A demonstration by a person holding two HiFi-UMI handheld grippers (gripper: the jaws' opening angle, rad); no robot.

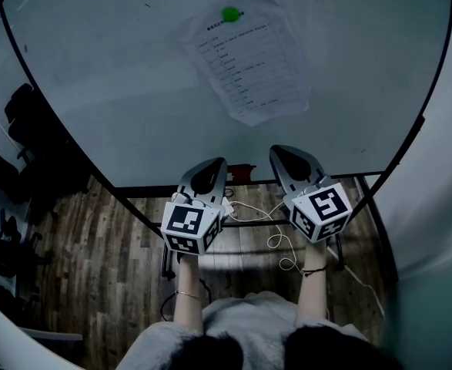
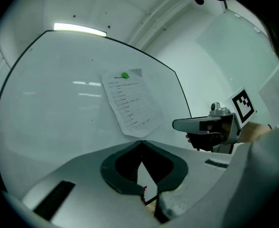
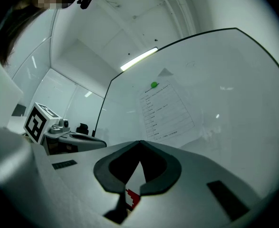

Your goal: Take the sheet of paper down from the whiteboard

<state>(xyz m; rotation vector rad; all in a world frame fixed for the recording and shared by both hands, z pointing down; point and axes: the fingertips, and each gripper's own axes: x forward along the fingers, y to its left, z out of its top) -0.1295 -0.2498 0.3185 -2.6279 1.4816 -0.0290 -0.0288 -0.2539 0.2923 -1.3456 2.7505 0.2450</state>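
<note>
Print on the sheet of paper (image 1: pixel 250 60) illegible.

Floor: dark wood planks (image 1: pixel 87 237), grain running lengthwise. Dark chairs (image 1: pixel 25 118) stand at the left edge, their detail lost in shadow. White wall (image 2: pixel 210 61) and white ceiling (image 3: pixel 129 23). One long strip light (image 2: pixel 80 29) is lit overhead. Overall light is dim and bluish.

Both forearms reached forward side by side — left gripper (image 1: pixel 208 177) and right gripper (image 1: pixel 291 163) empty, jaws together.
</note>
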